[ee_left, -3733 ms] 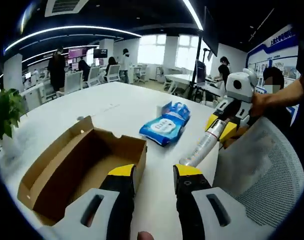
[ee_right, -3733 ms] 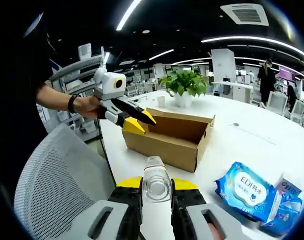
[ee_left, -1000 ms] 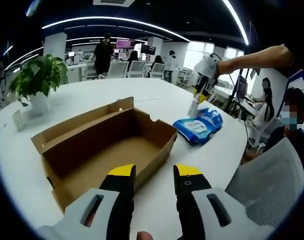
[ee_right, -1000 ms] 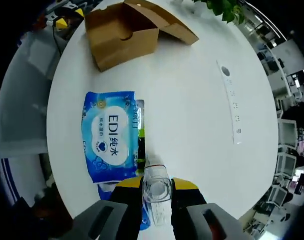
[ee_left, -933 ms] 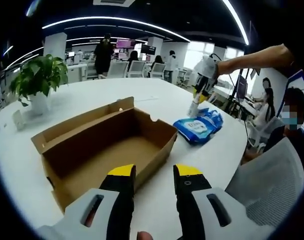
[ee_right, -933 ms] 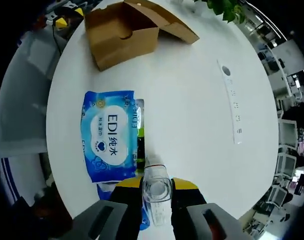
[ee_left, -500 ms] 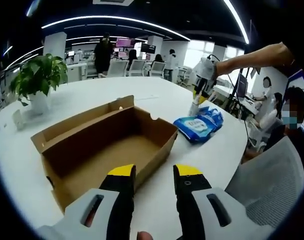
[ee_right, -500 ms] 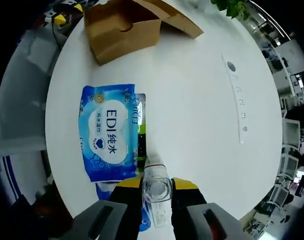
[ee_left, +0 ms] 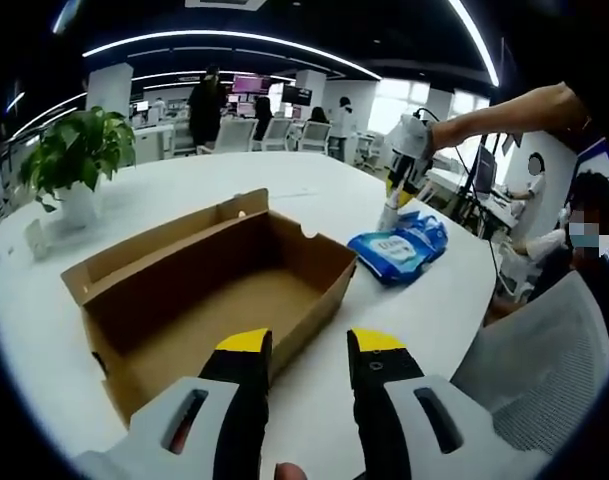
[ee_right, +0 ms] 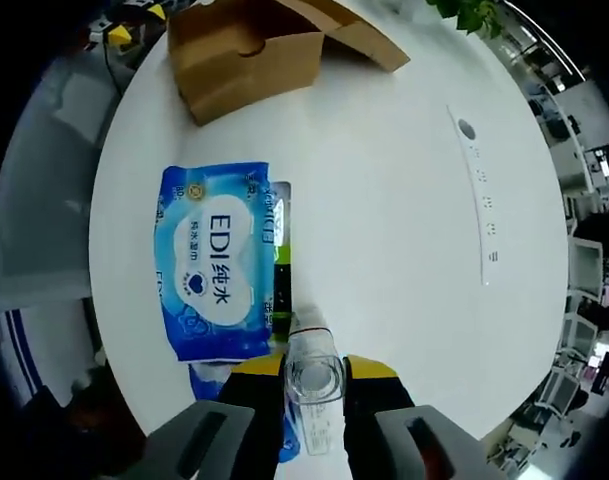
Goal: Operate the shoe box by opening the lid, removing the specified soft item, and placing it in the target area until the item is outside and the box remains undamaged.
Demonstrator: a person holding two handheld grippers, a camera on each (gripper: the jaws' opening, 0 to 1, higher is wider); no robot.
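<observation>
The brown shoe box (ee_left: 214,290) lies open and empty on the white table, its lid flap folded back on the far side. My left gripper (ee_left: 310,345) hovers just before its near corner, open, with nothing between the jaws. Past the box, a blue wipes pack (ee_left: 396,250) lies flat. My right gripper (ee_left: 409,140), held by a person's arm, stands a clear bottle (ee_left: 389,214) upright beside that pack. From above, my right gripper (ee_right: 314,368) is shut on the clear bottle (ee_right: 313,385), with the wipes pack (ee_right: 212,275) left of it and the box (ee_right: 246,48) further off.
A dark green packet (ee_right: 281,262) lies partly under the wipes pack. A white power strip (ee_right: 478,195) runs across the table (ee_right: 384,200). A potted plant (ee_left: 69,150) stands at the far left, and a mesh chair (ee_left: 544,360) sits at the table edge.
The right gripper carried the bottle from beside my left gripper to the far side of the wipes pack. Over the last second it has barely shifted. The left gripper stays open.
</observation>
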